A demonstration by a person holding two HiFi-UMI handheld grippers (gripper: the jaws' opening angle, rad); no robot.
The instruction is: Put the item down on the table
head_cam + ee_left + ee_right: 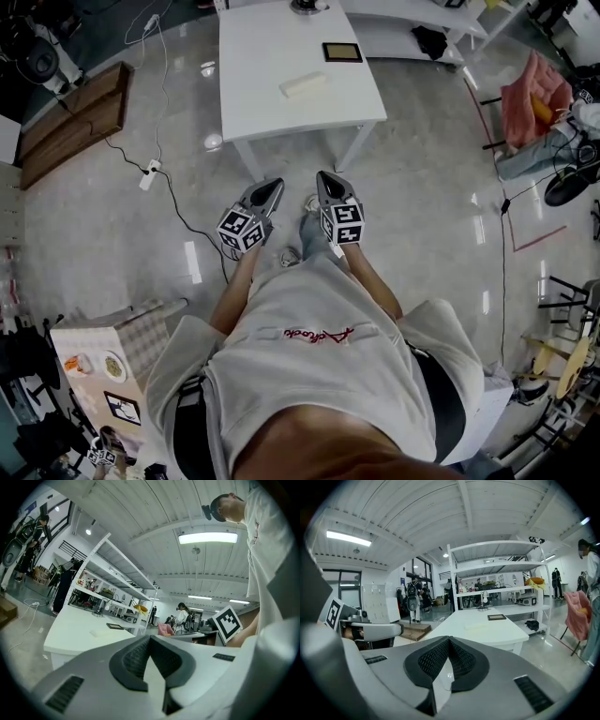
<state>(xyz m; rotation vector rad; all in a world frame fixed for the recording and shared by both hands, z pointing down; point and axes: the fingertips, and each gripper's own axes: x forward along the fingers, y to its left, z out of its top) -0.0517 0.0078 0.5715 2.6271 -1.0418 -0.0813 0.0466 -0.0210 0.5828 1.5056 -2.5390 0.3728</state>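
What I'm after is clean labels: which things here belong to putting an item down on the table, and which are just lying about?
Job: white table; left gripper and right gripper, jaws shut, empty.
Lying about: pale block and dark frame on the table; power strip, wooden boards on the floor; pink cloth.

Pale flat block [305,84] is noted lying flat on white table [262,108], slightly askew, near the middle of the top, well clear of every edge
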